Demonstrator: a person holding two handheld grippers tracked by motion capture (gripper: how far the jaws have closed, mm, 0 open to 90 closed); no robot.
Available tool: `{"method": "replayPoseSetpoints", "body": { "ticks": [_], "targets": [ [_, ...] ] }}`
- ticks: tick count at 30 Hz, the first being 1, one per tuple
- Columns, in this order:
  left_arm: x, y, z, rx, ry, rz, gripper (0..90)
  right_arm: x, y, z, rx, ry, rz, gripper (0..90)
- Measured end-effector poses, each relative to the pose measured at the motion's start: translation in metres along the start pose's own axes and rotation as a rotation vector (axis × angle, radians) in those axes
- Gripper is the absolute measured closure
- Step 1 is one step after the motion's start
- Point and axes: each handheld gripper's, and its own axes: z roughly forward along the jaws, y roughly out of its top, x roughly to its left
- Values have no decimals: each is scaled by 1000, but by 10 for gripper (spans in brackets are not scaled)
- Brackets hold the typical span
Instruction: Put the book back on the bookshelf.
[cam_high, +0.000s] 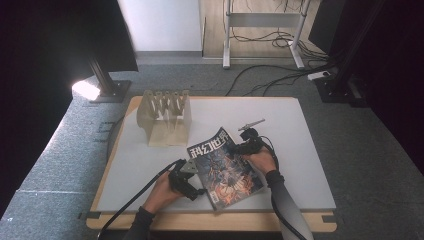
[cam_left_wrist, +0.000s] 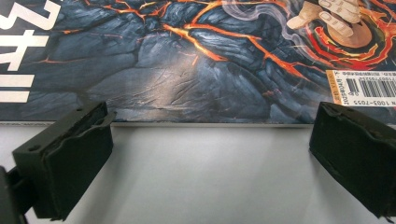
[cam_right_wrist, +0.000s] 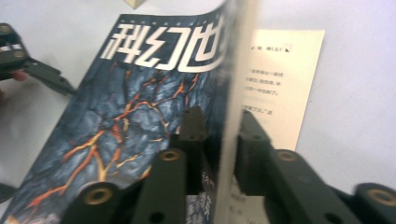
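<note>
A magazine (cam_high: 225, 167) with a dark lava-pattern cover lies at an angle near the front of the white table (cam_high: 300, 150). My right gripper (cam_high: 245, 149) is at its right edge, and in the right gripper view it (cam_right_wrist: 219, 126) is shut on the cover (cam_right_wrist: 135, 107), one jaw on each side. The cover is lifted off a cream inner page (cam_right_wrist: 280, 79). My left gripper (cam_high: 191, 186) sits by the magazine's left edge. In the left gripper view it (cam_left_wrist: 210, 158) is open and empty, on the bare table just short of the magazine (cam_left_wrist: 196, 60).
A wooden slotted rack (cam_high: 165, 117) stands at the back left of the table. A thin pen-like object (cam_high: 251, 124) lies behind the right gripper. Beyond the table are a black stand base (cam_high: 112, 90) and floor cables (cam_high: 280, 70).
</note>
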Motion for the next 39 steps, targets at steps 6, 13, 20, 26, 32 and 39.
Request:
{"method": "replayPoseSetpoints", "body": {
  "ticks": [6,13,20,26,32,39],
  "targets": [
    [-1,0,-1,6,9,-16,0,23,8,-14,-10,-32,-73,820],
    [-1,-2,-5,8,15,-33,14,42,13,-33,-63,-11,-120,823],
    [9,0,-12,-6,-28,-96,3,54,18,-51,-108,-9,-154,823],
    [25,6,-15,-45,-48,-180,10,63,21,-64,-136,-15,-177,823],
    [34,11,-8,-50,-81,-200,26,68,23,-74,-163,-6,-184,823],
    [40,17,-4,-91,-105,-227,62,72,24,-76,-169,9,-197,822]
  ]
}}
